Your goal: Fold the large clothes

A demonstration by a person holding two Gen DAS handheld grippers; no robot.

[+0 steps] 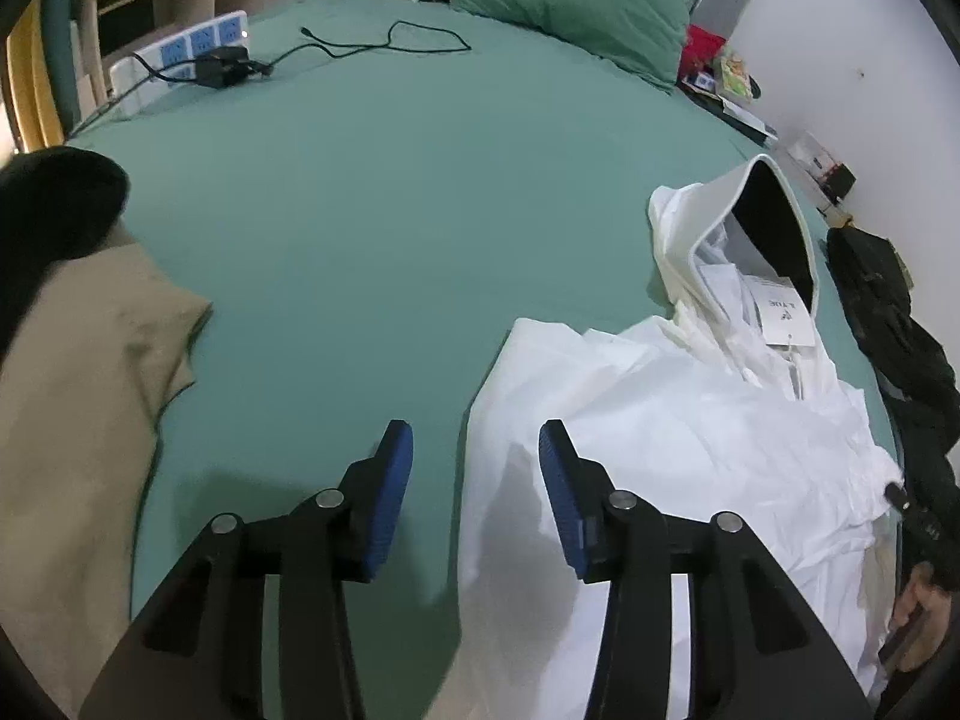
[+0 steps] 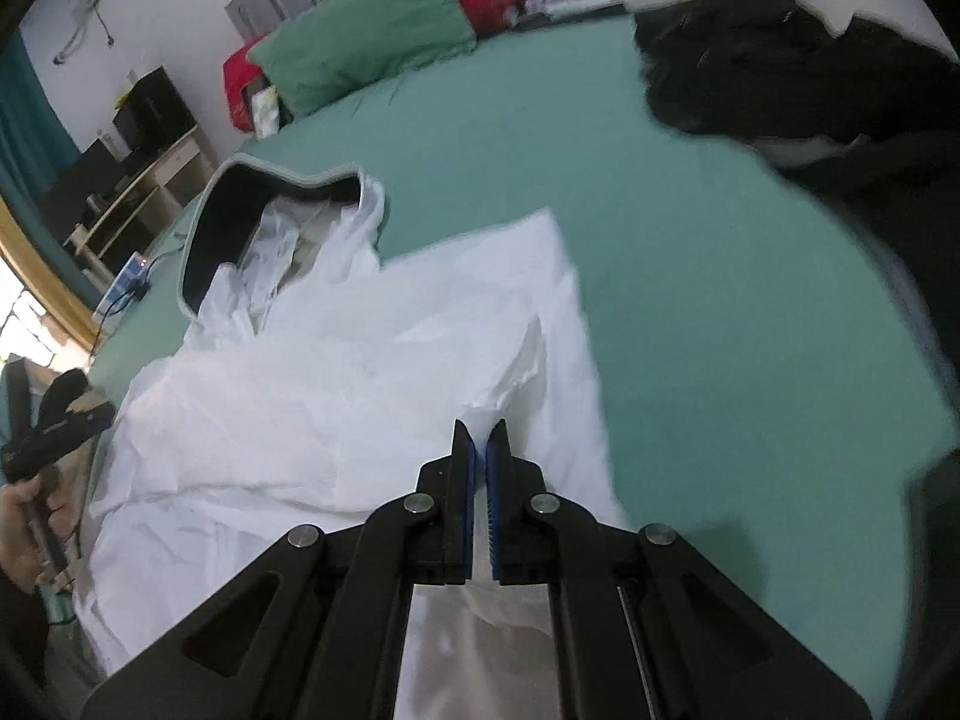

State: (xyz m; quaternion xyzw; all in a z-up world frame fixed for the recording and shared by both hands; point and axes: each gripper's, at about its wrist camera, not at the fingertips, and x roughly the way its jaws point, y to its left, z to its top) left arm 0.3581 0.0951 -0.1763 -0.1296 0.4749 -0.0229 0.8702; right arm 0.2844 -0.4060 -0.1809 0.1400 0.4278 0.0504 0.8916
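A white hooded jacket (image 1: 690,426) lies spread on the green bed sheet (image 1: 384,228), hood with dark lining (image 1: 774,222) pointing away and a paper tag at the collar. My left gripper (image 1: 476,438) is open and empty, held over the jacket's left edge. In the right wrist view the jacket (image 2: 336,372) fills the lower left. My right gripper (image 2: 481,432) is shut on a raised fold of the white jacket fabric (image 2: 516,372), which runs between the blue pads.
A tan garment (image 1: 78,396) lies at the left of the bed, black clothes (image 1: 888,324) at the right and also in the right wrist view (image 2: 798,78). A green pillow (image 1: 570,0), a power strip with charger (image 1: 198,57) and a cable sit at the far end.
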